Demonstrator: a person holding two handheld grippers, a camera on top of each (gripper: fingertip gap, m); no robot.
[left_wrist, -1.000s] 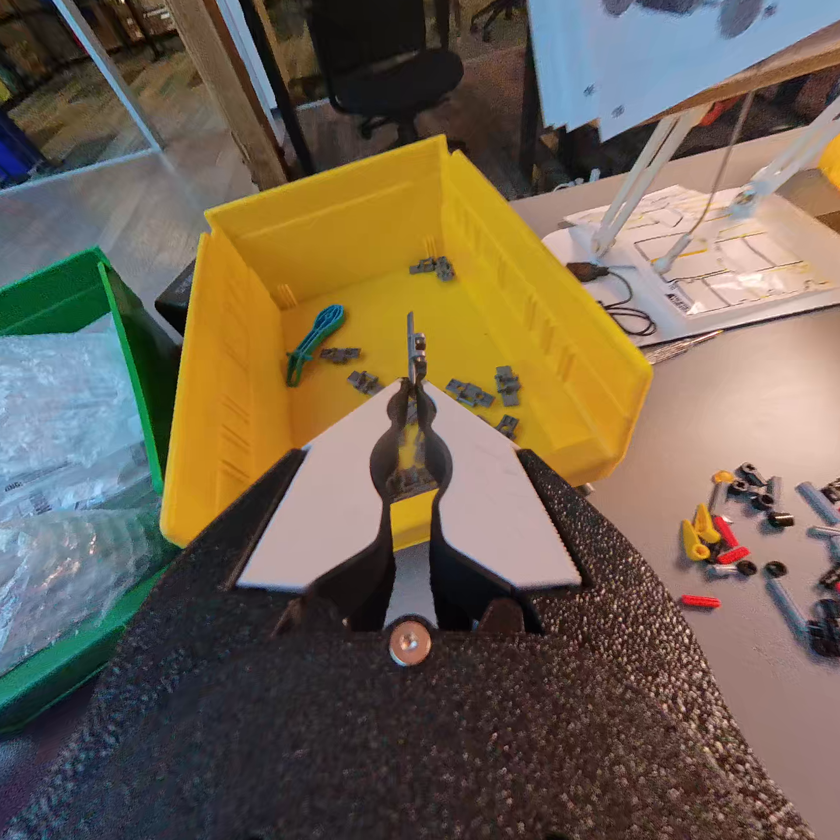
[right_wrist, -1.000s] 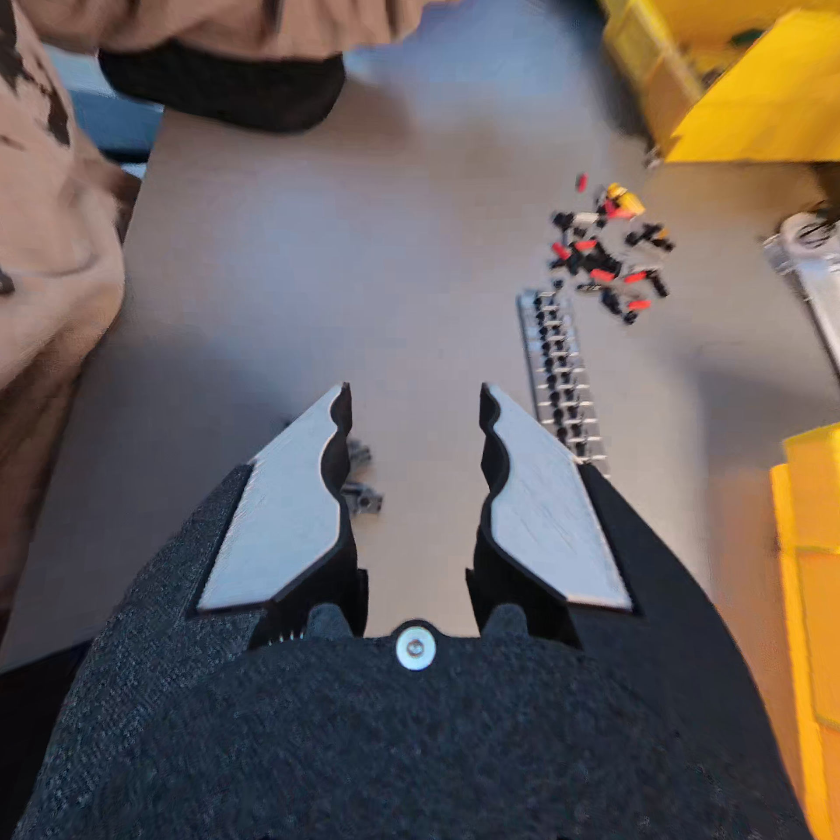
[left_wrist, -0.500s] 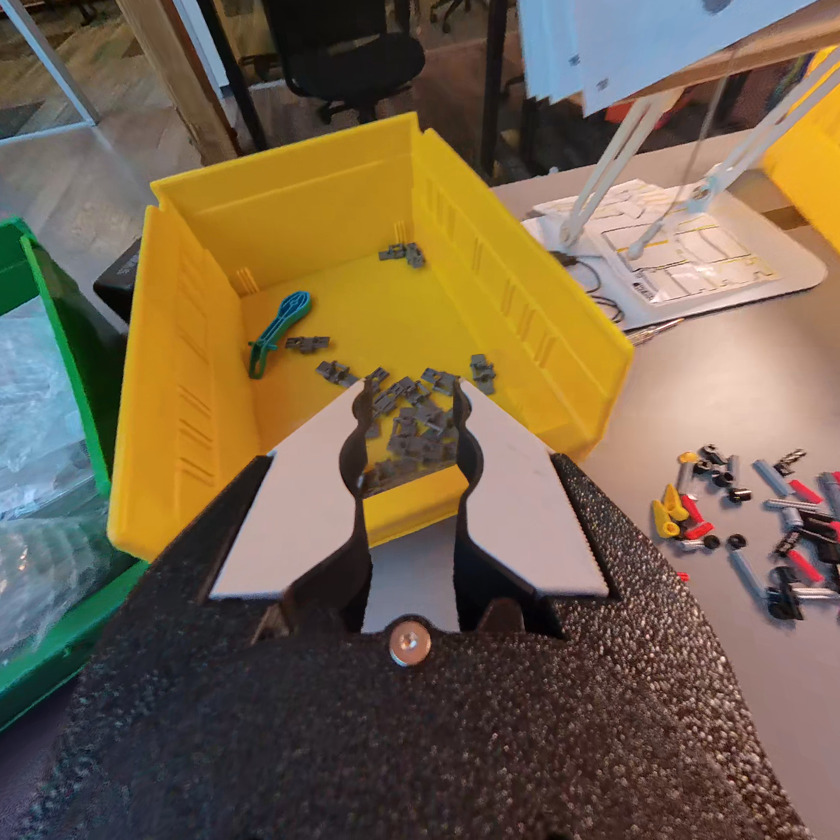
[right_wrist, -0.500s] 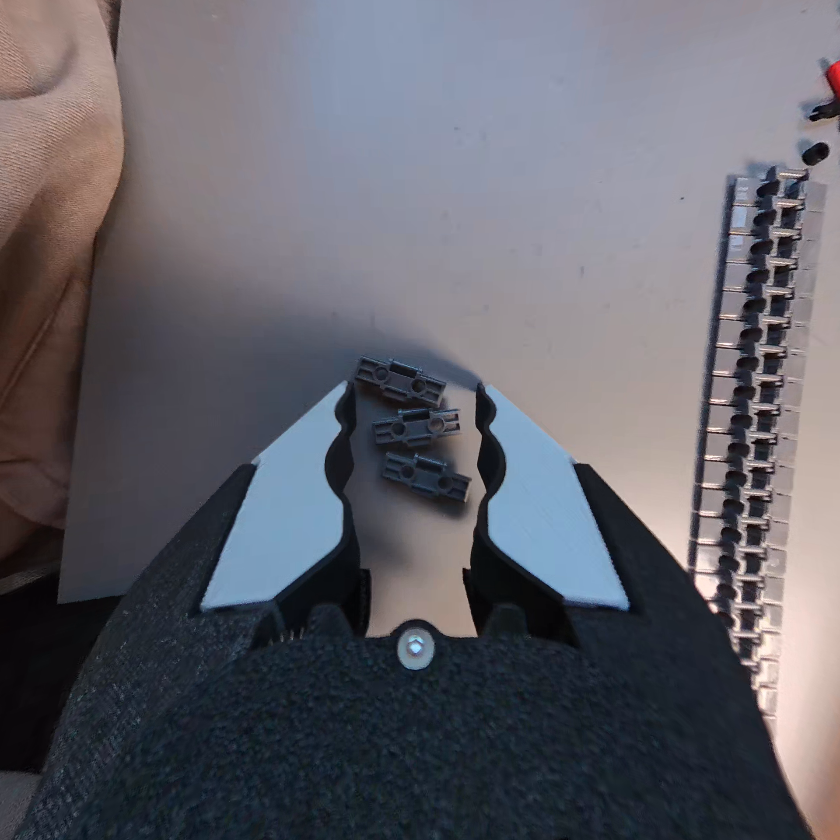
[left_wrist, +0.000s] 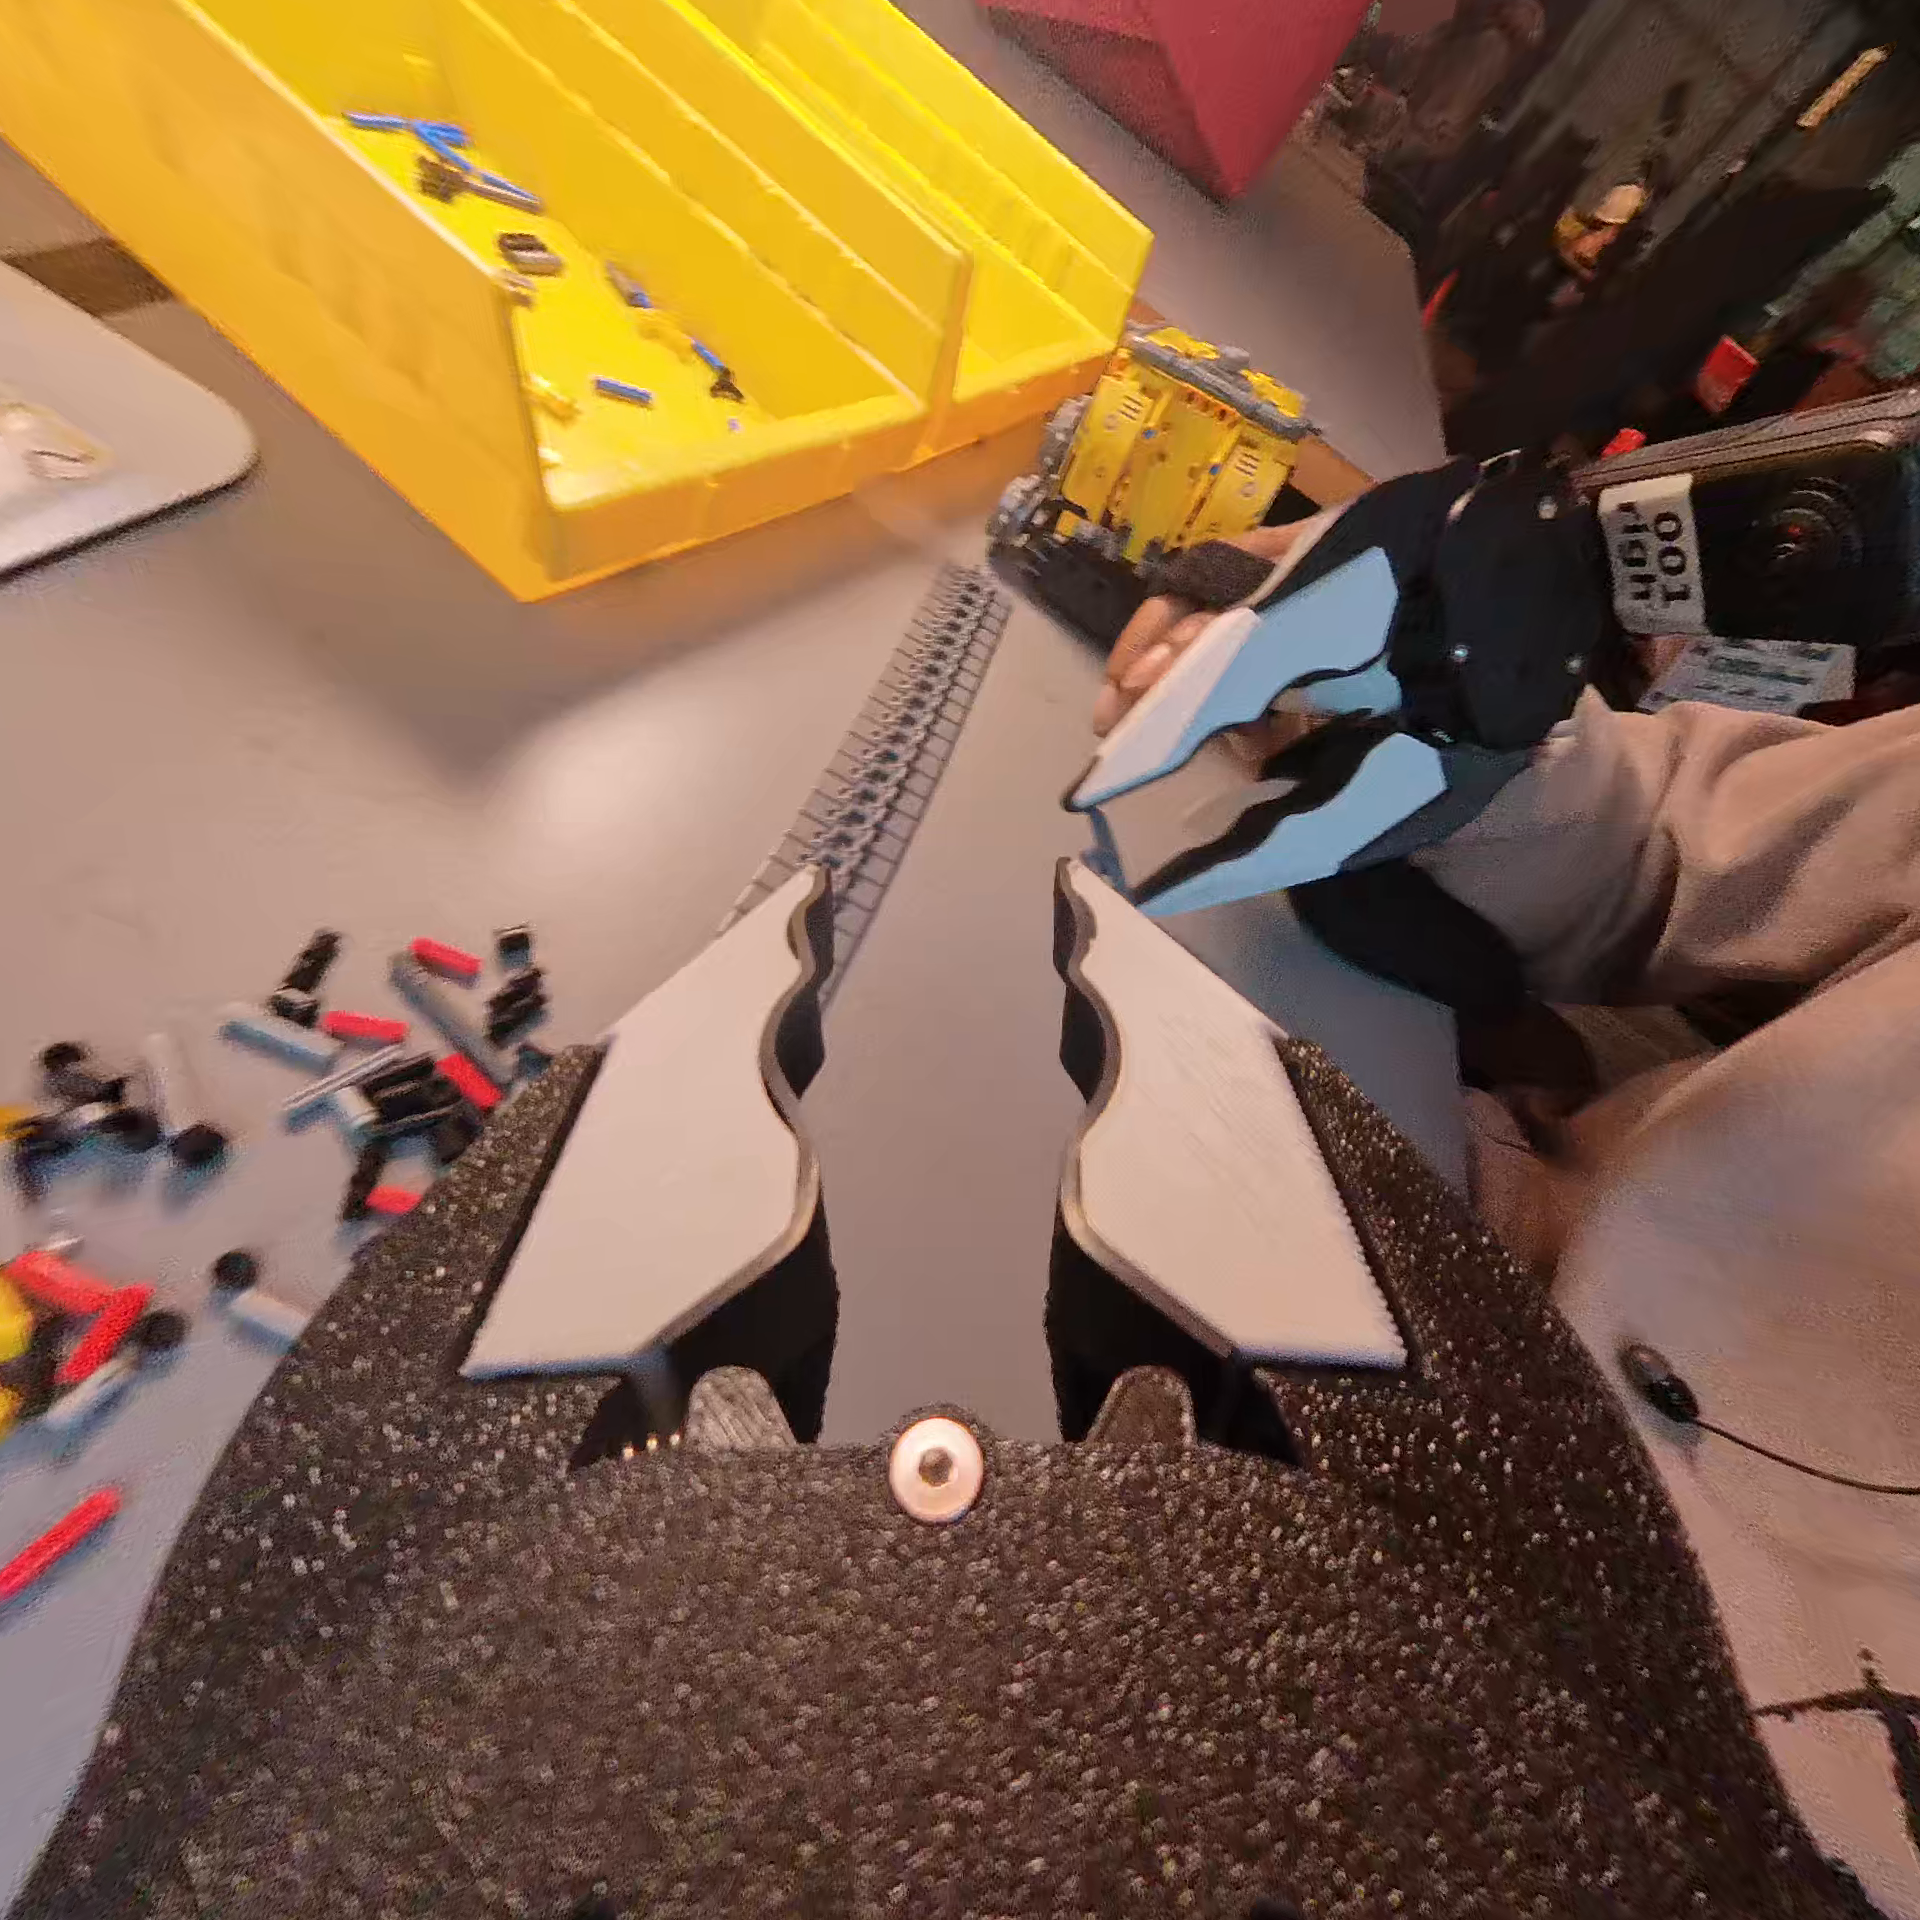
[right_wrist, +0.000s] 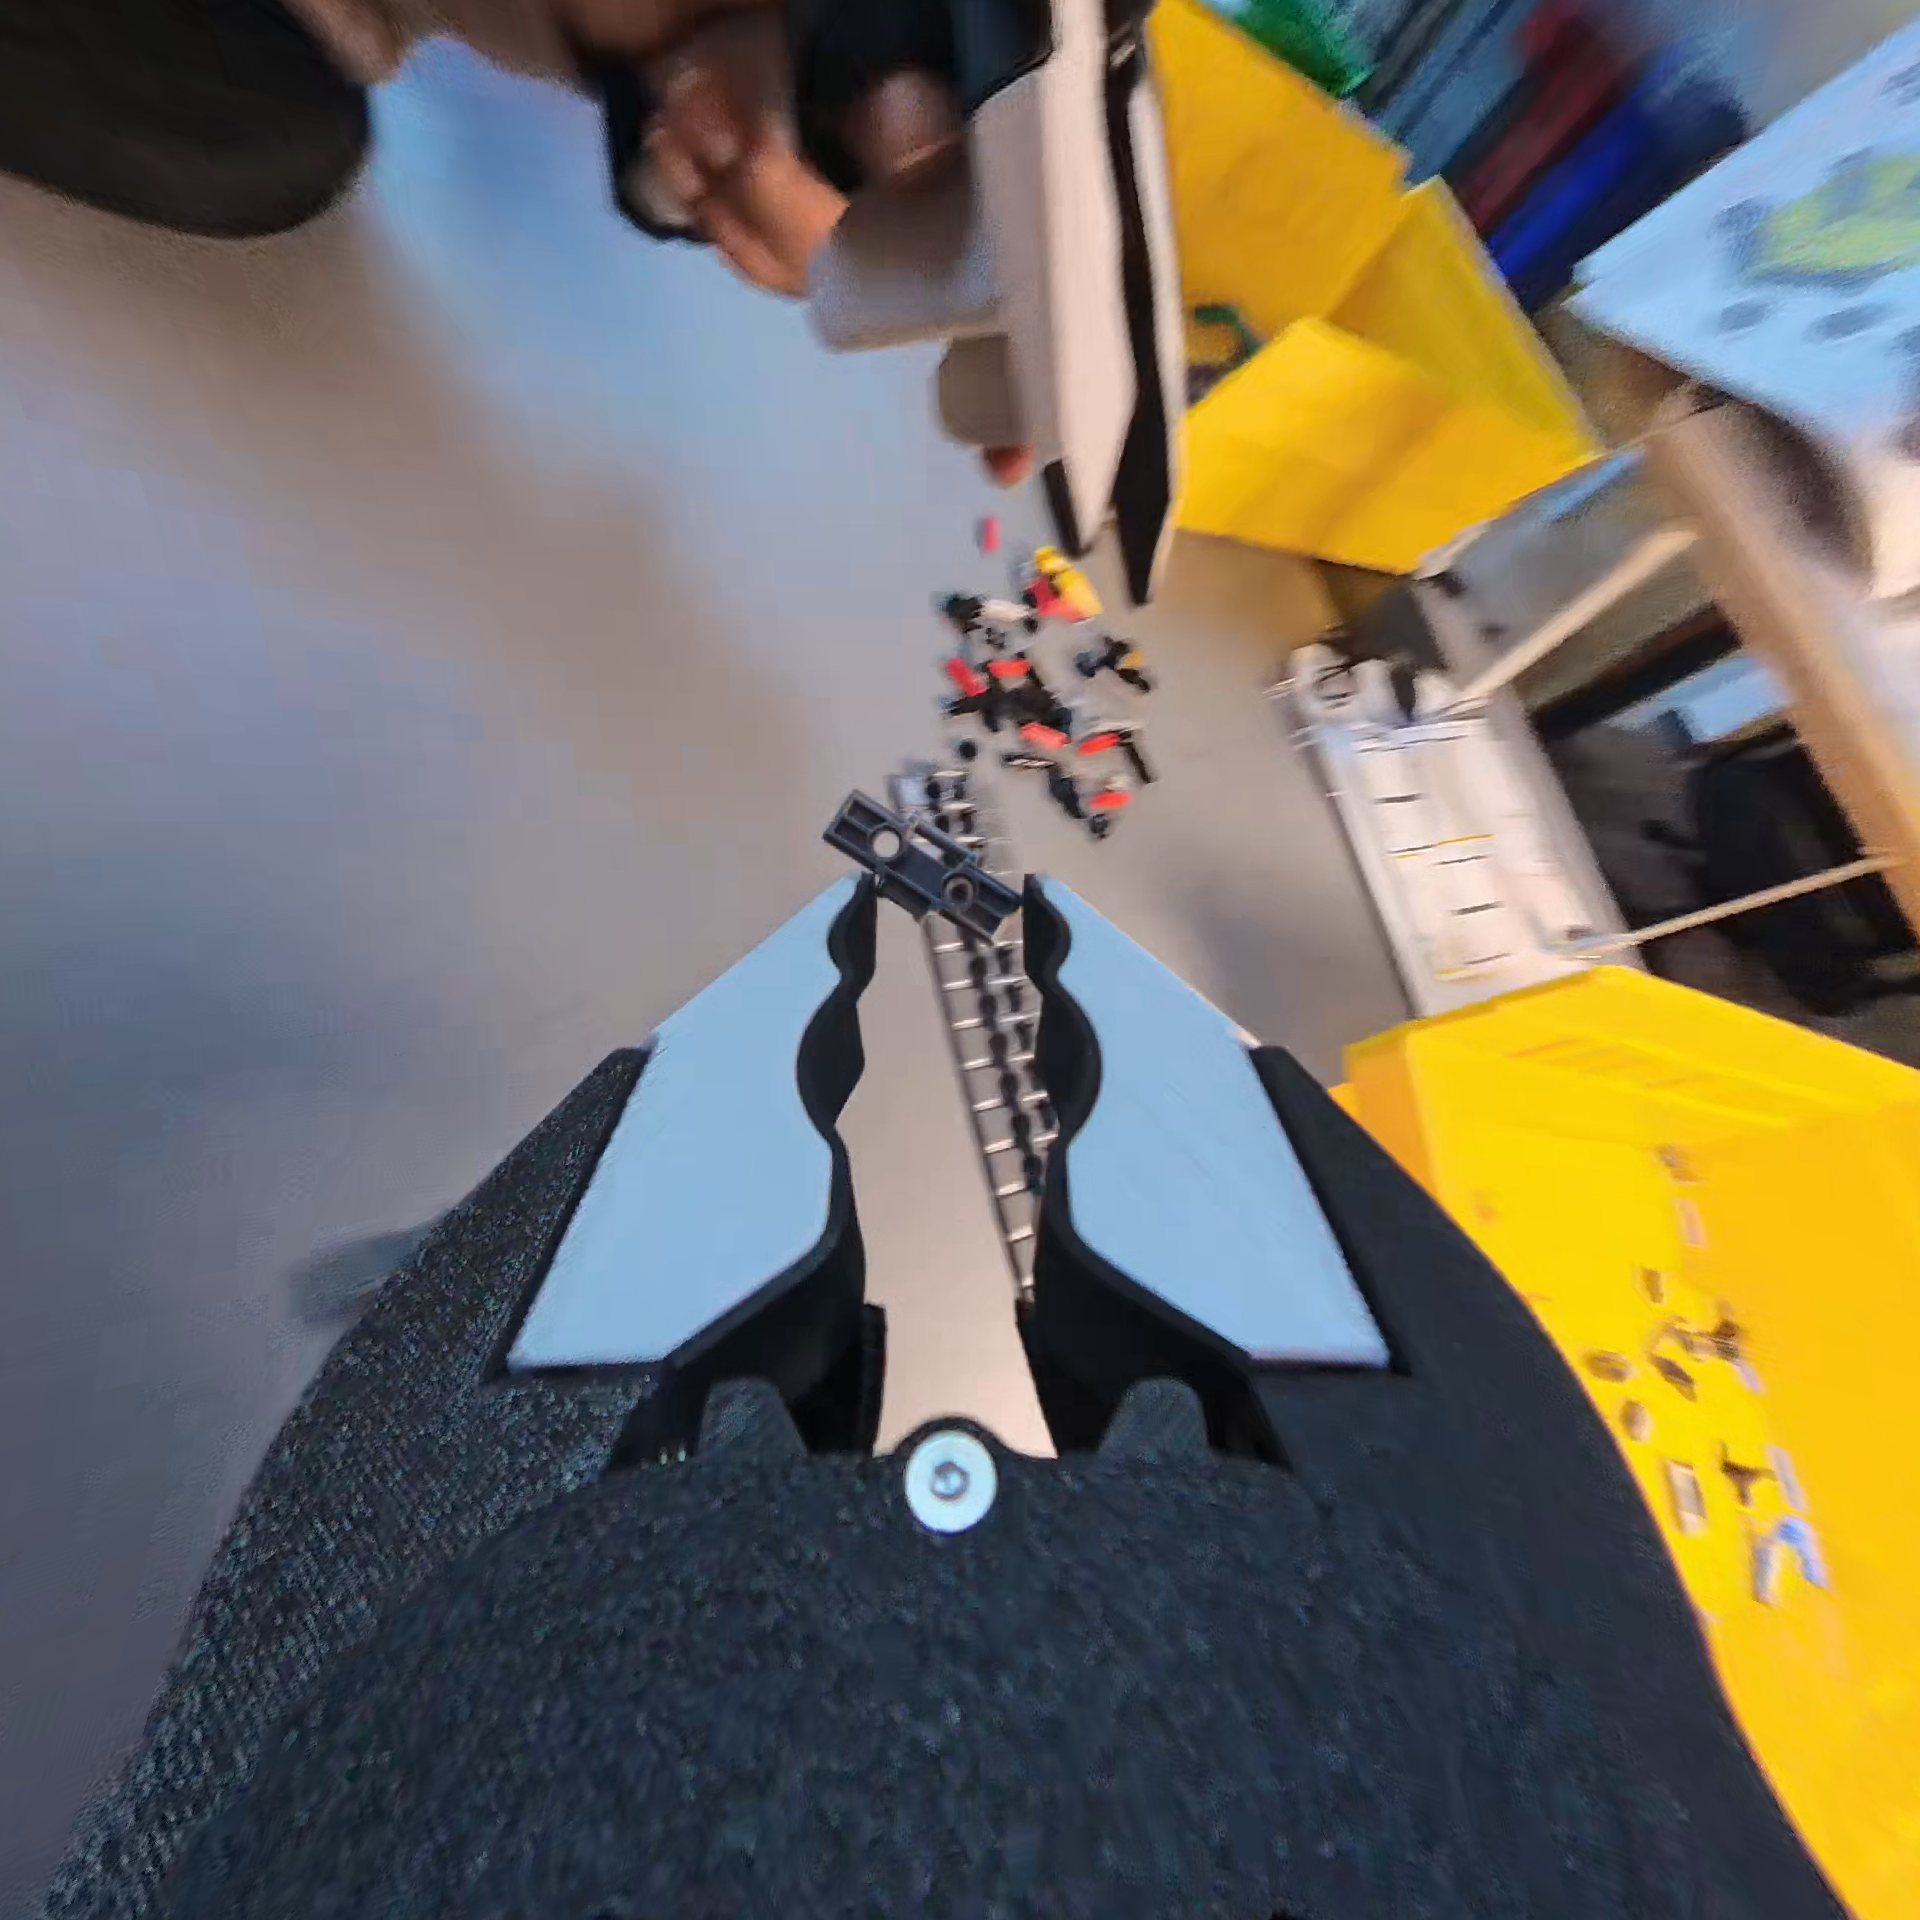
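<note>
Two changes stand out against half a second ago. The right gripper (right_wrist: 940, 883), which then hovered with jaws apart over three flat dark grey link pieces on the pale grey table (right_wrist: 416, 727), now has its jaws clamped on one flat dark grey link piece (right_wrist: 920, 871), pinched crosswise at the very tips and lifted clear of the table, above the long grey tread strip (right_wrist: 997, 1060). The left gripper (left_wrist: 940, 883) has swung away from the yellow plastic bin of grey pieces; its jaws are apart and empty, aimed along the same strip, near the right gripper's tips. A scatter of small red, black and grey pins (left_wrist: 343, 1060) lies to its left. Motion blur hides whether the piece sits square.
</note>
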